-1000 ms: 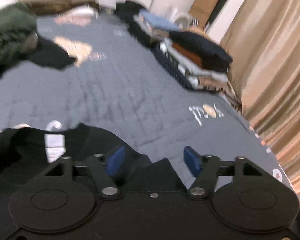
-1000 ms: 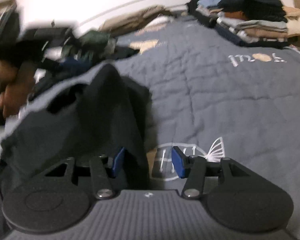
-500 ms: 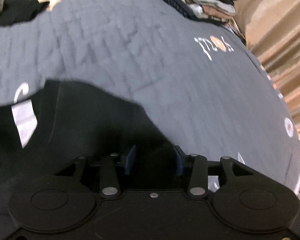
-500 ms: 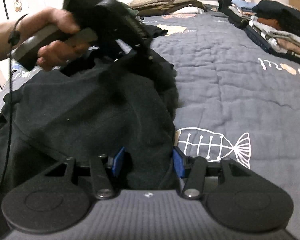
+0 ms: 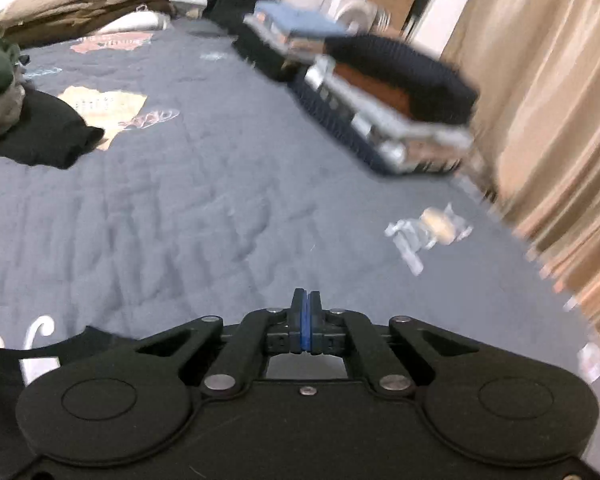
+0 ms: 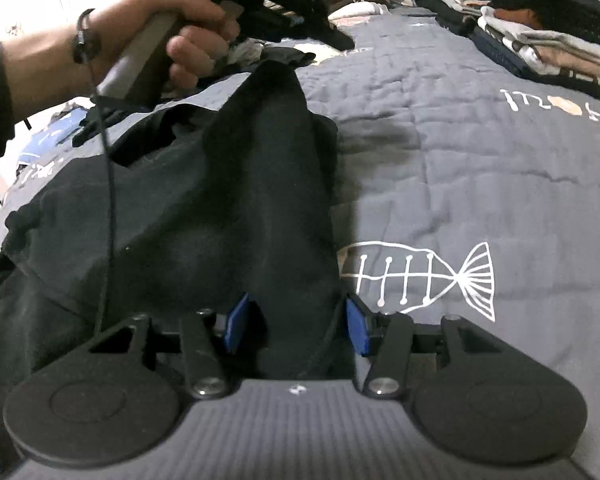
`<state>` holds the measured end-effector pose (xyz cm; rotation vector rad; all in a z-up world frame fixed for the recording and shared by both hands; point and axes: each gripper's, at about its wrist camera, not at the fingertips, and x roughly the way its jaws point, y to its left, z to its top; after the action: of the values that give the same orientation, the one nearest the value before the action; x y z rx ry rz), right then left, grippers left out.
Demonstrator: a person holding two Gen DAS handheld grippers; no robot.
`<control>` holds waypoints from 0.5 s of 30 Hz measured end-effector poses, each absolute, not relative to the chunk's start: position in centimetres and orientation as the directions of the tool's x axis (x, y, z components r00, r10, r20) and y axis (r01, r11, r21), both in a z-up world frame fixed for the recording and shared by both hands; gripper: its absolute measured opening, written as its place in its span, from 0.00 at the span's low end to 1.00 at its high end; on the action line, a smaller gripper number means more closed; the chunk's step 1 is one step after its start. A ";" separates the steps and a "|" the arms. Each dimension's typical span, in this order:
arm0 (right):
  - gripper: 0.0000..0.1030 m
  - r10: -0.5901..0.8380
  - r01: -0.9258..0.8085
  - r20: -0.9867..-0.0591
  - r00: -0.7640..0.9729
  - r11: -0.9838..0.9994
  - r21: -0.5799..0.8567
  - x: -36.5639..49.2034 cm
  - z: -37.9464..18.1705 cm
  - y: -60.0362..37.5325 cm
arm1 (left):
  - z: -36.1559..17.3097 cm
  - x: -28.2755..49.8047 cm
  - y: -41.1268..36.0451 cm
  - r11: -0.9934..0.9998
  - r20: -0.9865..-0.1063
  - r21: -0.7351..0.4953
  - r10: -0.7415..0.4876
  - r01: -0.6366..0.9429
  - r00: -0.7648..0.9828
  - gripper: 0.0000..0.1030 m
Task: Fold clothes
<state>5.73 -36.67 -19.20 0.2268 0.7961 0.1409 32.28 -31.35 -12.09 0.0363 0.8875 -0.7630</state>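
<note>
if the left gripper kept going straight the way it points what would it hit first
Probably the grey quilt itself: the left gripper, shut with nothing visible between its pads, points down at bare bedding. Depth is unclear.

A bed under a grey quilt (image 6: 440, 160) printed with a white fish skeleton (image 6: 416, 276) carries everything. A black garment (image 6: 180, 220) lies crumpled on its near left. Stacks of folded clothes (image 6: 540, 36) sit along the far right edge, and a loose heap of clothes (image 5: 4, 92) lies far left.
</note>
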 end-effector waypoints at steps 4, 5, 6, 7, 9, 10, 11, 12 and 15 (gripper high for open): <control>0.49 0.223 -0.034 -0.691 0.688 0.960 0.276 5.7 -19.0 -36.9 | -12.7 31.3 -30.6 0.719 -0.778 -0.267 -0.553 0.642 0.296 0.60; 0.49 0.221 -0.033 -0.692 0.687 0.961 0.274 5.7 -19.0 -36.8 | -13.0 31.4 -30.3 0.712 -0.796 -0.272 -0.544 0.648 0.264 0.61; 0.49 0.217 -0.035 -0.694 0.687 0.963 0.267 5.7 -19.0 -36.7 | -13.4 31.5 -30.0 0.707 -0.816 -0.275 -0.530 0.652 0.231 0.59; 0.49 0.217 -0.042 -0.693 0.687 0.965 0.260 5.7 -19.0 -36.6 | -13.8 31.7 -29.8 0.707 -0.841 -0.273 -0.505 0.652 0.195 0.54; 0.49 0.220 -0.066 -0.692 0.687 0.968 0.242 5.6 -18.8 -36.2 | -14.6 31.5 -29.7 0.710 -0.882 -0.249 -0.447 0.659 0.148 0.49; 0.49 0.216 -0.075 -0.693 0.687 0.971 0.228 5.6 -18.8 -35.9 | -15.0 31.3 -29.5 0.706 -0.890 -0.240 -0.434 0.666 0.140 0.49; 0.49 0.210 -0.083 -0.695 0.688 0.974 0.212 5.6 -18.8 -35.7 | -15.3 31.2 -29.4 0.702 -0.898 -0.230 -0.420 0.674 0.131 0.48; 0.49 0.208 -0.088 -0.695 0.688 0.975 0.205 5.5 -18.8 -35.6 | -15.7 31.0 -29.4 0.699 -0.903 -0.225 -0.412 0.679 0.125 0.48; 0.49 0.211 -0.094 -0.694 0.689 0.975 0.203 5.6 -18.7 -35.5 | -17.0 30.7 -30.2 0.686 -0.901 -0.223 -0.416 0.693 0.122 0.39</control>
<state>5.56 -35.54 -18.73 0.1563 0.7936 0.1717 30.71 -30.23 -16.98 0.2784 1.1982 -0.8247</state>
